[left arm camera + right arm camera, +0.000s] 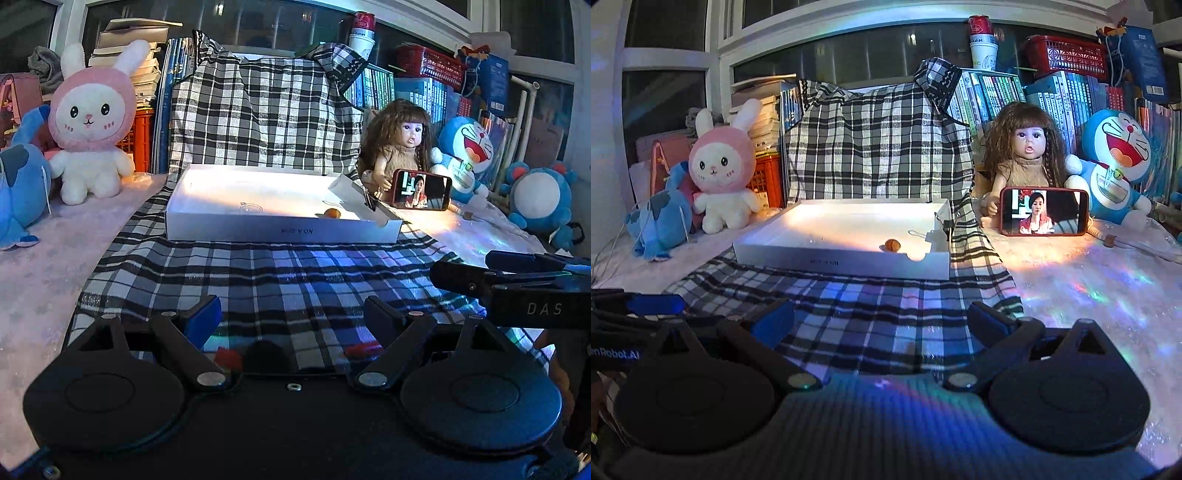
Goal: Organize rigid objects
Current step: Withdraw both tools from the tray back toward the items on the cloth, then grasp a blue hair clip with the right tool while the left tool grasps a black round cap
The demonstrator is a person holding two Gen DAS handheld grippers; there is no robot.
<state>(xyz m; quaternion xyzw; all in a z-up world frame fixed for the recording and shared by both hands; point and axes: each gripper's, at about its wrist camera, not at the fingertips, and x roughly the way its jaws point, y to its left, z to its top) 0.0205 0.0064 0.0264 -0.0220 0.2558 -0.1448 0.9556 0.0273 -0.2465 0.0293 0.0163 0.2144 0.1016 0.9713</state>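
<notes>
From where I sit at the controls, the left hand-held gripper hovers low over the checked cloth with its jaws spread wide and nothing between them; one blue pad and one dark pad stand well apart. Far off to its left, on the pale surface, a blue plush lies beside a pink-hooded rabbit plush. Straight ahead of this hand-held gripper, further along the cloth, sits the shallow white box, open at the top. Inside it, toward the right end, rests a small orange-brown round object, and left of that something clear and glassy that I cannot make out. Ahead and to the right, just past the box's corner, a doll sits behind a phone with its screen lit, and a blue cat plush is beside the doll. The right hand-held gripper is close beside the left one, reaching in from the right of the left camera's view; its jaws too are released and wide, empty, above the same cloth. In its own view the box is ahead and slightly left, the round object near the box's front right corner, and the phone ahead to the right.
</notes>
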